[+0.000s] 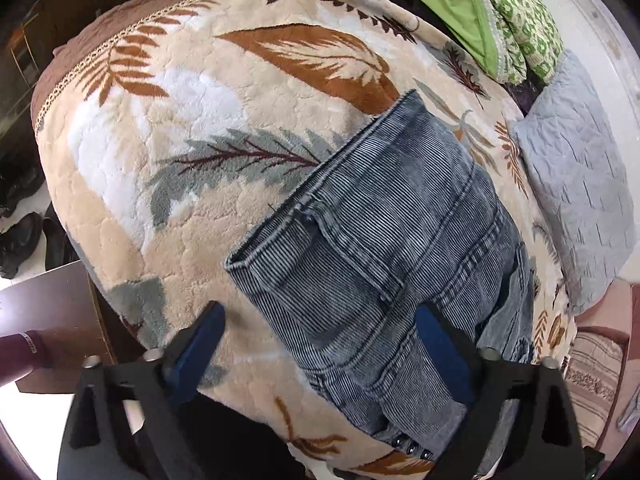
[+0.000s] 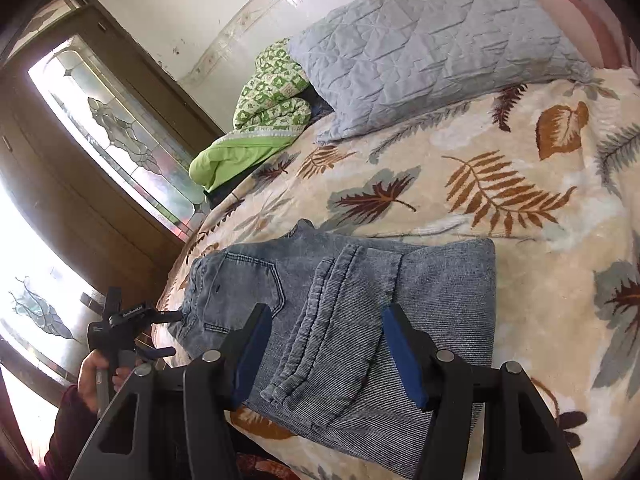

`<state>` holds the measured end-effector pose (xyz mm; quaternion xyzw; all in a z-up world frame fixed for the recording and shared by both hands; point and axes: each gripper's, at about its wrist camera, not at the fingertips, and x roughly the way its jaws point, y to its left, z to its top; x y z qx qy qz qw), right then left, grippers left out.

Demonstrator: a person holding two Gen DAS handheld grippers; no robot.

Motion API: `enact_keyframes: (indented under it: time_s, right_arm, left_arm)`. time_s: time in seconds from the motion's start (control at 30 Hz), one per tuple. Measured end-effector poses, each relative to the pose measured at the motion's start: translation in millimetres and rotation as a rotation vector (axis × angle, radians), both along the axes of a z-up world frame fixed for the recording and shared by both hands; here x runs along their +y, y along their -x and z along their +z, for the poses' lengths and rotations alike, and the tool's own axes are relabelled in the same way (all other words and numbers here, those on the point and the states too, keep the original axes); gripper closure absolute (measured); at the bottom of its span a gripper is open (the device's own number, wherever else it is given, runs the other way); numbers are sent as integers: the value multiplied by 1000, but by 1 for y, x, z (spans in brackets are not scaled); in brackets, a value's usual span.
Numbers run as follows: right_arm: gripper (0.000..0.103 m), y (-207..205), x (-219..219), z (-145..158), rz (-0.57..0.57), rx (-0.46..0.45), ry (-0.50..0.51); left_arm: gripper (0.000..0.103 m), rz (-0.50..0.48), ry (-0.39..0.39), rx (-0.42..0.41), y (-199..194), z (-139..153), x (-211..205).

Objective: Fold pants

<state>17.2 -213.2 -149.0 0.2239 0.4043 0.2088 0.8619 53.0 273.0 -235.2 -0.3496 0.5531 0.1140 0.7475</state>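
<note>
Both tongs gaped wide over the folded pants, gripping nothing.

The right gripper (image 2: 326, 352) and left gripper (image 1: 320, 344) hung jaws apart above the jeans (image 2: 360, 304), which lay folded at the near edge of the leaf-print blanket (image 2: 500, 168). A careless pinch could drag the top layer and undo the fold, or slide the bundle off the edge. White lettering on the left tool was unreadable.

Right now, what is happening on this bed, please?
A person is folding a pair of faded blue-grey denim pants on a beige plush blanket with leaf prints, using a handheld gripper in each hand. The pants already lie folded over into a compact stack. Both the left gripper and the right gripper hover over the pants with fingers spread open, holding nothing. A grey quilted pillow and a green bundled quilt lie farther back.
</note>
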Motion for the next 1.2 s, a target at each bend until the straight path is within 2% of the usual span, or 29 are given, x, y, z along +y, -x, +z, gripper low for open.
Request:
enact_keyframes:
  time_s: [0.03,0.07,0.1,0.2,0.3,0.4,0.53,0.6,0.7,0.8,0.83,0.93,1.2]
  right_arm:
    - [41,-1,0,-3,-1,7,-1]
    - [41,-2,0,-5,-2,13,1]
    - [41,-3,0,-7,-3,20,2]
    - [41,-6,1,-13,-9,34,8]
    - [41,-10,0,-21,-20,59,3]
    - [41,-15,-3,-31,-31,99,-20]
    - [41,-21,-11,-50,-65,187,-57]
    - [41,-22,-15,-58,-79,228,-82]
    - [42,-27,-16,-73,-77,295,-85]
    - [42,-28,-23,-77,-87,310,-139]
    - [42,-28,-26,-78,-89,318,-158]
    - [42,-25,-35,-76,-112,326,-205]
    - [42,-11,-78,-52,-224,202,-163]
  left_arm:
    - [26,7,19,-4,-1,-3,2]
    - [27,11,38,-4,-3,-6,4]
    - [28,13,37,-8,-3,-6,4]
    - [46,-22,21,-43,-8,2,-3]
    - [53,-26,19,-56,-11,2,-6]
    - [53,-20,9,-67,-13,1,-7]
    - [43,16,22,-91,-14,0,-9]
    - [43,24,-2,-100,-13,2,-12]
    - [63,23,-71,-106,-11,8,-20]
    - [84,11,-128,-124,-10,20,-29]
    - [87,2,-152,-140,-9,27,-33]
    - [89,-45,-248,-195,-7,50,-52]
    - [90,-247,-402,-394,13,124,-120]
